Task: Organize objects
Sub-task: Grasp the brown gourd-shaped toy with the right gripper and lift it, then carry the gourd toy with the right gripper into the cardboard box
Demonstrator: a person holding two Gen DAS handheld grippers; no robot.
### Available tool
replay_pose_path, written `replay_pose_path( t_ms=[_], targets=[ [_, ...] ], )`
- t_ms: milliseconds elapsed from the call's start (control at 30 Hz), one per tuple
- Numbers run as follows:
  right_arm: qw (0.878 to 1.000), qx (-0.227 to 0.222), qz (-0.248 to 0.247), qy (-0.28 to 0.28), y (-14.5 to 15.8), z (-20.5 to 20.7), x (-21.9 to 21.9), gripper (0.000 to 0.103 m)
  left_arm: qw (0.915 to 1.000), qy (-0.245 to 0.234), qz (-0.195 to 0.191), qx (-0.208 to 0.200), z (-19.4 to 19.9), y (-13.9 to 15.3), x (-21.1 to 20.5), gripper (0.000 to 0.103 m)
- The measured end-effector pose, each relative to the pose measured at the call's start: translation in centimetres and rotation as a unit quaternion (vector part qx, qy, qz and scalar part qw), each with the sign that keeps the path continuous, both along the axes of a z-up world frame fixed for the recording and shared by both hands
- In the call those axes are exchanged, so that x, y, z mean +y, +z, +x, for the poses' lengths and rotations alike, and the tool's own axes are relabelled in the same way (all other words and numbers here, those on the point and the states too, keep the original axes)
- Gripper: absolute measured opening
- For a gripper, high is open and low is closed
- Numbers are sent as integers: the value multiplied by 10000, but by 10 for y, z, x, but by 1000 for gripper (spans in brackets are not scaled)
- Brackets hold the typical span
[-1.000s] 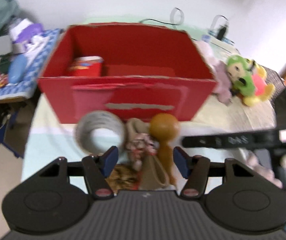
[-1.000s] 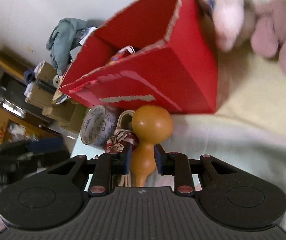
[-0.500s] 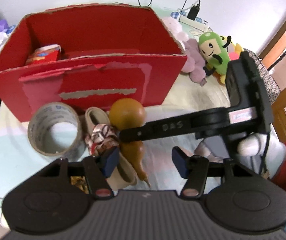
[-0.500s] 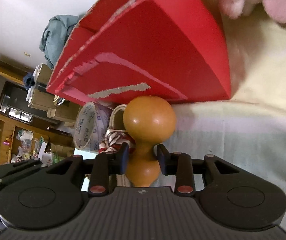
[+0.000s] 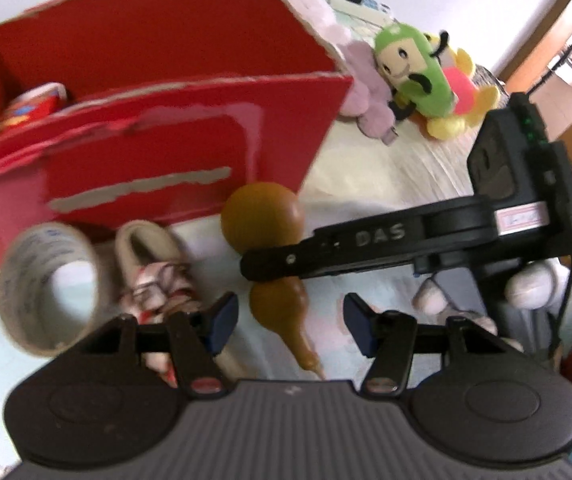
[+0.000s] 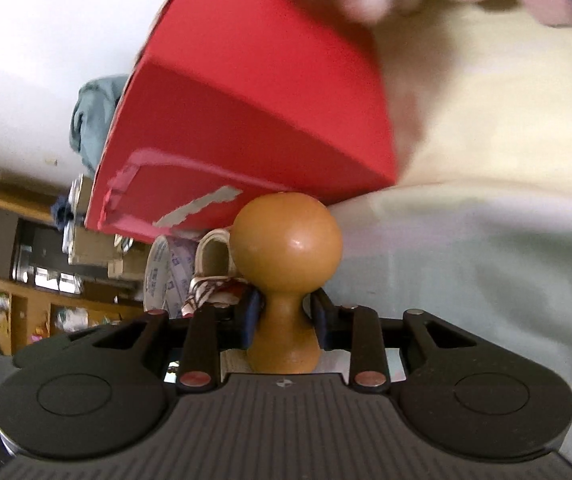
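Right wrist view: the right claw (image 6: 284, 322) grips the narrow waist of a glossy brown wooden gourd (image 6: 286, 256), its jaws having just closed in.
The gourd lies on the pale bed sheet (image 6: 486, 260) just in front of a red cardboard box (image 6: 246, 120). The left claw (image 5: 288, 322) hangs open over the gourd's tapered end, beside a roll of clear packing tape (image 5: 48, 280).

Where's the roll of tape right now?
In the left wrist view the roll of tape sits at lower left, standing on edge in front of the red box, just left of the small shoe.
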State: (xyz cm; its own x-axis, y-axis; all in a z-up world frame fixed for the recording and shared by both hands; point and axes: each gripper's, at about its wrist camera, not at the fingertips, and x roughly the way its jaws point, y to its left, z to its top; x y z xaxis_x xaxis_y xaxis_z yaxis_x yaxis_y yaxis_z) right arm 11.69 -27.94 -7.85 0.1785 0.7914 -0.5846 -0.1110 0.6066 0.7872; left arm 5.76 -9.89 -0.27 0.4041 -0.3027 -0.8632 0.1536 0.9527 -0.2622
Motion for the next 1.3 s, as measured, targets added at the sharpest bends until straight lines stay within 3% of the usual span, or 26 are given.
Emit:
replay_pose_path(
  t_ms=[200, 367, 633, 800, 967, 1100, 1300],
  targets=[
    [9993, 2, -39, -363, 5, -8, -35, 31, 9983, -537, -144, 149, 18, -10, -31, 54],
    [9960, -121, 32, -883, 24, -17, -77, 30, 9946, -963, -390, -69, 26, 9, -50, 49],
    [9853, -1193, 193, -1205, 107, -7, -92, 31, 9830, -1312, -532, -1166, 37, 84, -56, 49],
    [9763, -1949, 179, -921, 161, 24, -61, 31, 9752, -1128, -542, -1827, 53, 133, -26, 49],
    [9764, -2088, 106, -544, 179, 60, -7, 31, 9742, -782, -426, -2076, 67, 154, 24, 49],
    [9820, -1874, -110, -222, 170, 88, 40, 31, 9811, -484, -222, -1862, 84, 146, 61, 49],
    [9922, -1181, -350, 163, 132, 117, 100, 31, 9910, -215, 58, -1316, 106, 110, 105, 49]
  ],
)
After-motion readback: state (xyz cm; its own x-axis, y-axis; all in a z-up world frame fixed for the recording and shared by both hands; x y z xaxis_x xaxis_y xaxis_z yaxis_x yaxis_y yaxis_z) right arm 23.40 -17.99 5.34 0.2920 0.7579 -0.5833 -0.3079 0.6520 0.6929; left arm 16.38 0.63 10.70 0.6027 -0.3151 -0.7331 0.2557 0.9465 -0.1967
